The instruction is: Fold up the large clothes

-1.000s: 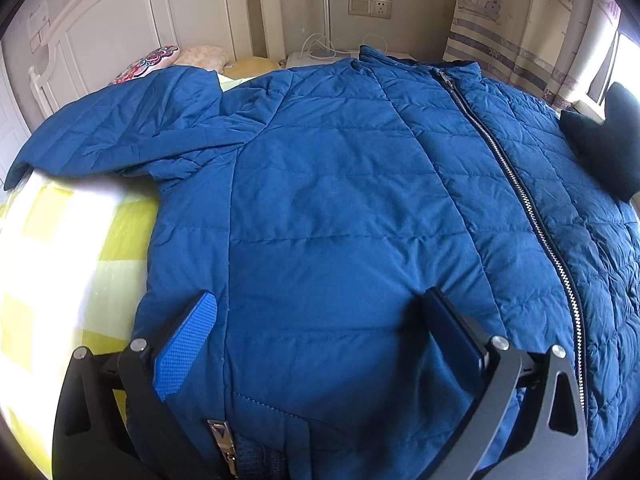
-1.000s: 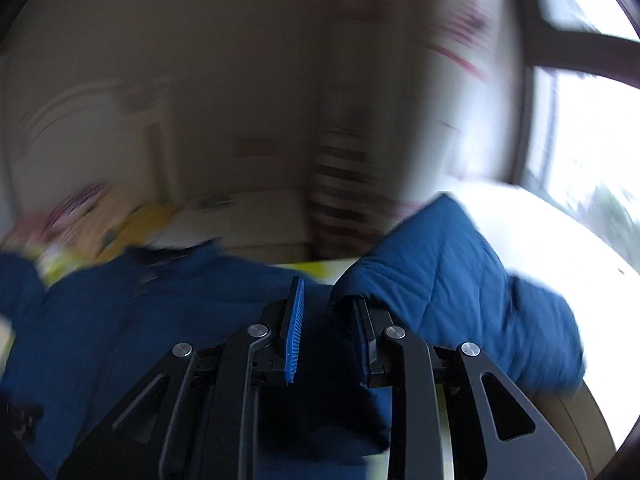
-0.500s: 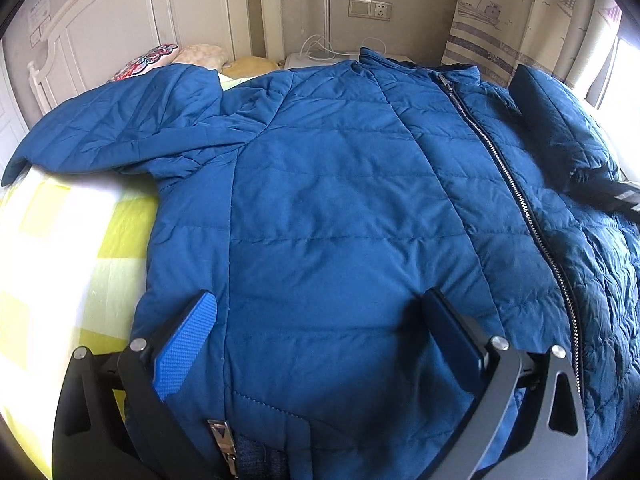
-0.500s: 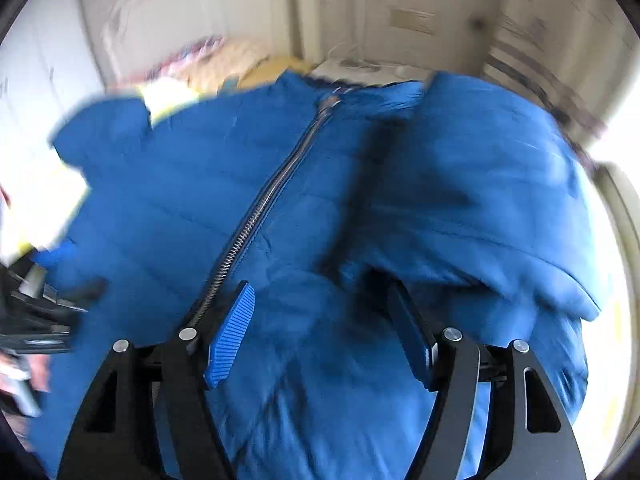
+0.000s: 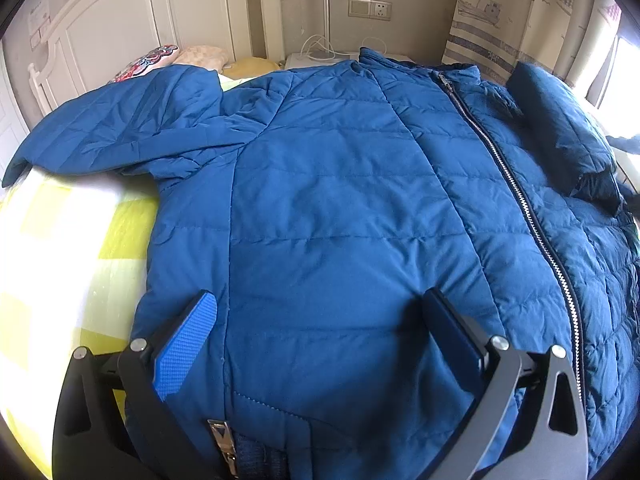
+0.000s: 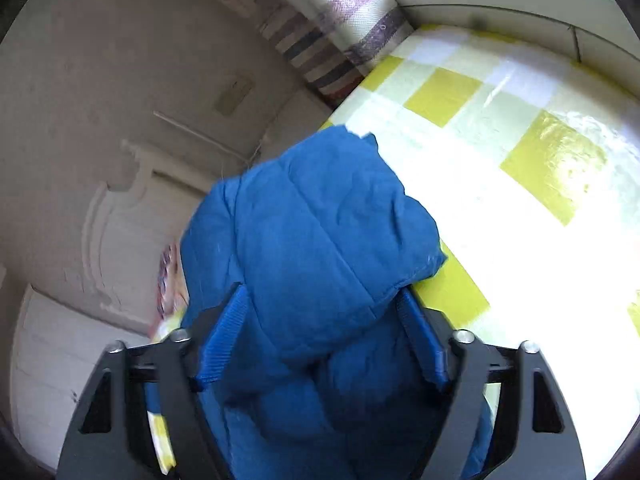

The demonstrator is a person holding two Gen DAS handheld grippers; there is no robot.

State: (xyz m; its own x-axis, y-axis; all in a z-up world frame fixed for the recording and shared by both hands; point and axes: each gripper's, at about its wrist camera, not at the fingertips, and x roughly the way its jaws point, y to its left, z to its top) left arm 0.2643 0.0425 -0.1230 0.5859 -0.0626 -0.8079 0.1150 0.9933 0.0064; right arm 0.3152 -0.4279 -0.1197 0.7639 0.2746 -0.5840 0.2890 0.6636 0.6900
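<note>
Jacket [image 5: 340,208]: blue, quilted, lying front-up on the yellow-and-white checked bedspread [image 5: 72,248], zipper [image 5: 516,196] closed and running from the collar toward the hem. Collar end points at the white headboard [image 5: 120,28]; hem end is nearest your left gripper.

Your left gripper [image 5: 320,320] hovers low over the hem area with its jaws spread wide. Both fingers rest over the fabric on either side of a broad flat panel; nothing is pinched between the pads. A metal buckle [image 5: 220,436] shows at the bottom edge, between the fingers.

One sleeve [image 5: 120,136] lies stretched out sideways across the bedspread toward the left of that view. The other sleeve [image 5: 556,128] is folded in over the chest, beside the zipper.

Your right gripper [image 6: 324,320] has a bunched fold of the jacket [image 6: 316,240] between its fingers, and its jaws are closing. The blue pads [image 6: 224,340] sit against both sides of the padded fabric; the view is tilted, with the bedspread [image 6: 520,184] on the right and a striped curtain [image 6: 320,48] above.

Pillows [image 5: 160,60] sit by the headboard.
</note>
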